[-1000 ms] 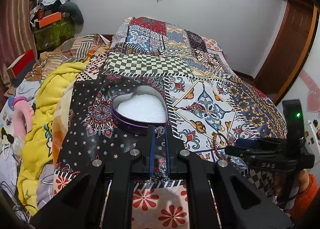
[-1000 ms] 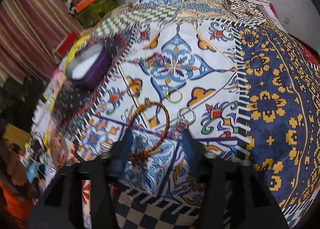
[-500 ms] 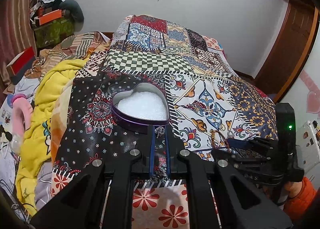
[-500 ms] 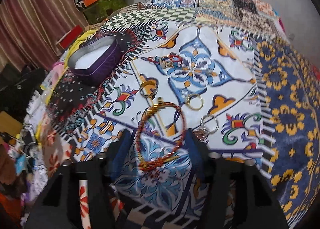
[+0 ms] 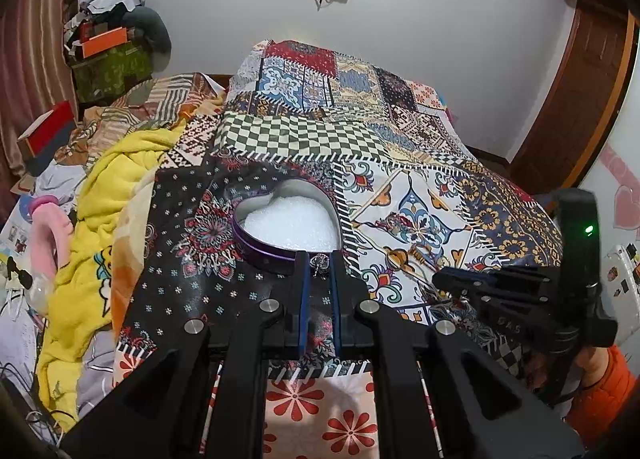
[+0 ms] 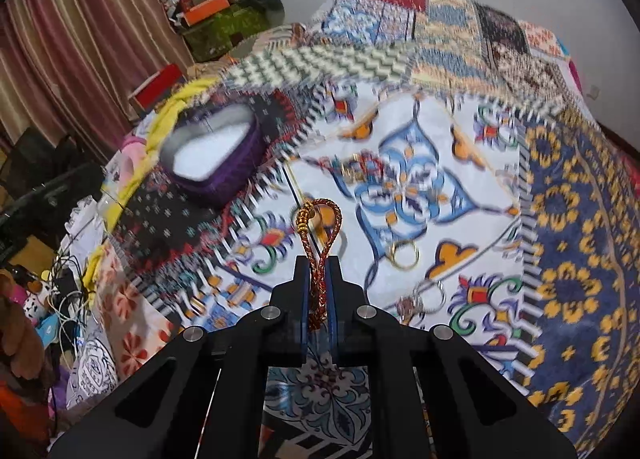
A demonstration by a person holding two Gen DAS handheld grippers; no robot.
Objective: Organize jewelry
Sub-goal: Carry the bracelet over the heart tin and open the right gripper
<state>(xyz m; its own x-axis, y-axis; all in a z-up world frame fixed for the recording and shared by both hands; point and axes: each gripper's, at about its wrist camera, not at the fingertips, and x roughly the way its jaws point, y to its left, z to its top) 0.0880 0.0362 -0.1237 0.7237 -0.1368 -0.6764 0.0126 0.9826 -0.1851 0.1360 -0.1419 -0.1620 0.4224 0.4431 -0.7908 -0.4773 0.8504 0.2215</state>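
A purple heart-shaped tin (image 5: 280, 255) lined with white foam sits on the patchwork bedspread, directly beyond my left gripper (image 5: 319, 261). That gripper is shut on a small silver trinket (image 5: 319, 263) just short of the tin's near wall. My right gripper (image 6: 318, 265) is shut on a red-and-gold braided bracelet (image 6: 324, 215), squeezed into a narrow loop that sticks out past the fingertips. In the right wrist view the tin (image 6: 224, 175) lies up and to the left. A gold ring (image 6: 404, 255), silver rings (image 6: 428, 295) and a beaded piece (image 6: 360, 167) lie on the white patch.
The right gripper's body (image 5: 520, 299), with a person's orange sleeve (image 5: 600, 391) behind it, fills the lower right of the left wrist view. A yellow blanket (image 5: 88, 219) and piled clutter lie left of the bed. Cables and toys (image 6: 52, 291) crowd the floor side.
My right gripper has shut on the braided bracelet, which lay as an open circle between its fingers, and risen with it. The right view is blurred. The left gripper has hardly moved.
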